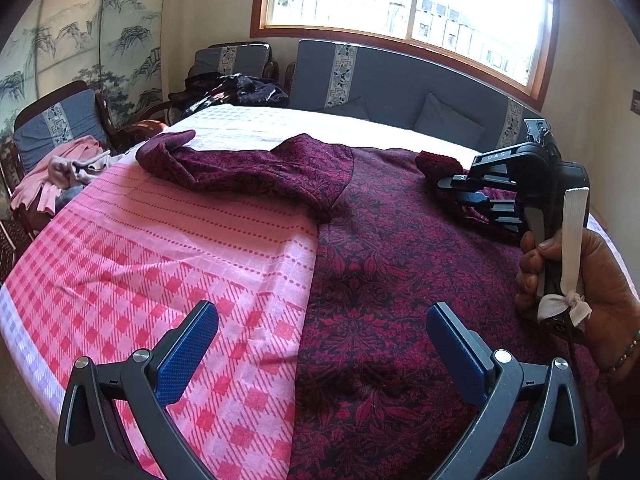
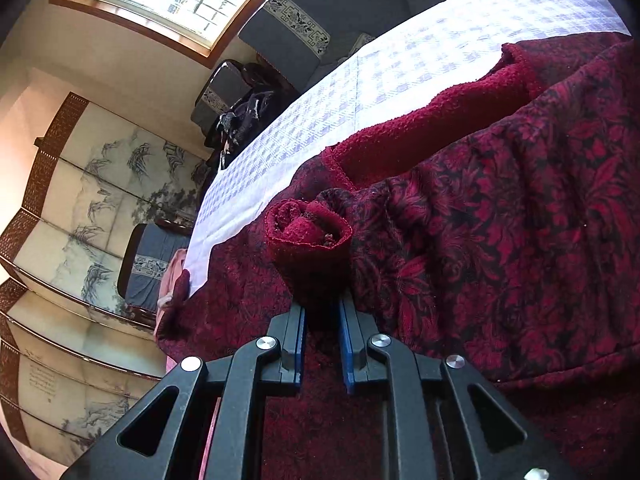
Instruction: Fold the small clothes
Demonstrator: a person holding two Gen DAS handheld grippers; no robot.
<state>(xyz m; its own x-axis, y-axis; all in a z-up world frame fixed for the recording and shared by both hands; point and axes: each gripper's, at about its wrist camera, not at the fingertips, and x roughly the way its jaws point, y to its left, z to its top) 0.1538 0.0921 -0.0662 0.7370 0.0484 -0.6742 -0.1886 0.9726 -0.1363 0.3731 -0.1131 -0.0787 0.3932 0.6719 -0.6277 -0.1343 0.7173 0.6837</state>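
Observation:
A dark red floral top (image 1: pixel 400 248) lies spread on the bed, one sleeve (image 1: pixel 180 156) stretched to the left. My left gripper (image 1: pixel 320 344) is open and empty, hovering over the top's lower left edge. My right gripper (image 2: pixel 322 320) is shut on the cuff (image 2: pixel 310 248) of the other sleeve, whose red fleece lining shows. In the left wrist view the right gripper (image 1: pixel 460 192) sits at the top's far right side, held by a hand.
The bed has a pink checked sheet (image 1: pixel 160 264) and a white sheet (image 1: pixel 280 124). A chair with pink clothes (image 1: pixel 68 172) stands left. A grey sofa (image 1: pixel 400 84) and a dark clothes pile (image 1: pixel 236 92) lie behind. A painted screen (image 2: pixel 80 216) stands by the wall.

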